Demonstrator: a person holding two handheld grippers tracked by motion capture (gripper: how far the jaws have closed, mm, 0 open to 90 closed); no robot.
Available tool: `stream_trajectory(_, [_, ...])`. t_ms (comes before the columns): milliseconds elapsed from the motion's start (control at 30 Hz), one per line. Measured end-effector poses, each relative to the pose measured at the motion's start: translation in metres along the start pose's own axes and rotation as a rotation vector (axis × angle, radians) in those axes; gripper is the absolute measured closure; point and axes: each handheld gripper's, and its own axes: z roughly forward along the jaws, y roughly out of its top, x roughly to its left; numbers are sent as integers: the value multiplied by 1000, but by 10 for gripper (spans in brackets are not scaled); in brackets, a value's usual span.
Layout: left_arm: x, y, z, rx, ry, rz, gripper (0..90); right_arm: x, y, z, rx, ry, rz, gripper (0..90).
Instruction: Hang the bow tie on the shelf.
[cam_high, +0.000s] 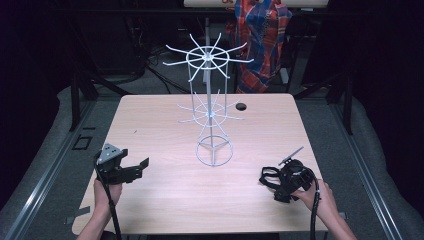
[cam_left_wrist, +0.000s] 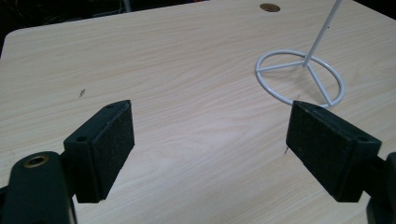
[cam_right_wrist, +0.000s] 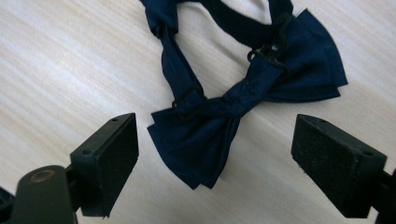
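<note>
High view: the white wire rack (cam_high: 212, 107) stands upright near the middle of the counter (cam_high: 160, 125), its ring base resting on the wood and two tiers of radiating arms above it. My left gripper (cam_high: 131, 170) sits to the left of the rack's base and nearer to me, apart from it; my right gripper (cam_high: 274, 182) sits to the right of the base and nearer to me, tipped down over the dark bow tie (cam_high: 270, 176), which lies flat on the counter and reads from here as little more than a dark loop of strap. A plaid cloth (cam_high: 262, 35) hangs beyond the rack, behind the counter's far edge.

Left gripper view: my left gripper (cam_left_wrist: 210, 140) has its jaws set wide with bare wood between them. The rack (cam_left_wrist: 301, 74) appears as its ring base, three spokes and the foot of its stem, ahead of the right-hand jaw; the upper tiers are cut off. A round hole (cam_left_wrist: 270, 7) in the counter lies beyond the base.

Right gripper view: my right gripper (cam_right_wrist: 215, 154) has its jaws set wide, straddling the bow tie (cam_right_wrist: 233, 107) without touching it. This view resolves what the high view cannot: navy fabric, knotted centre, two pleated wings, and a strap with a slider buckle looping away from the jaws.
</note>
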Motion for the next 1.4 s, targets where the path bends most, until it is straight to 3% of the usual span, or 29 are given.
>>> stream_trajectory(33, [0,0,0,0,0,0,156,-1,2,-2,23,-8,-20,155])
stream_trajectory(200, [-1,0,1,4,-3,3,156,3,6,5,28,-33,-23,220])
stream_trajectory(233, [-1,0,1,4,-2,4,156,4,5,10,-8,-43,7,260])
stream_trajectory(267, [-1,0,0,4,-2,4,156,4,5,10,-8,-43,7,260])
stream_trajectory(367, [0,0,0,4,-1,1,156,2,8,8,25,-77,-25,324])
stream_trajectory(400, [0,0,0,3,-2,1,156,1,6,11,4,-77,-1,346])
stream_trajectory(533, [-1,0,1,5,-2,4,156,-1,8,10,48,-110,-29,402])
stream_trajectory(600, [-1,0,0,3,-3,2,156,0,7,11,45,-125,-30,443])
stream_trajectory(633, [-1,0,0,3,-1,0,155,2,5,16,-10,-129,3,457])
stream_trajectory(700, [0,0,0,2,-1,1,156,0,7,12,62,-153,-55,491])
stream_trajectory(733, [-1,0,0,2,-1,1,156,0,7,12,63,-167,-61,517])
stream_trajectory(900, [-1,0,0,3,-1,1,156,-1,7,12,61,-170,-63,519])
stream_trajectory(933, [-1,0,0,3,-2,3,156,1,4,18,-30,-148,-4,501])
stream_trajectory(967, [-1,0,0,3,-2,3,156,-3,7,12,28,-156,-44,482])
stream_trajectory(1033, [-1,0,0,3,-2,3,156,-4,7,12,32,-155,-42,468])
stream_trajectory(1167, [-1,0,0,4,-2,3,156,-4,6,15,-22,-147,-10,476])
stream_trajectory(1200, [-1,0,0,3,-1,3,156,-5,8,11,29,-152,-53,503])
stream_trajectory(1400, [-1,0,1,5,-2,3,155,1,7,15,-7,-197,-68,625])
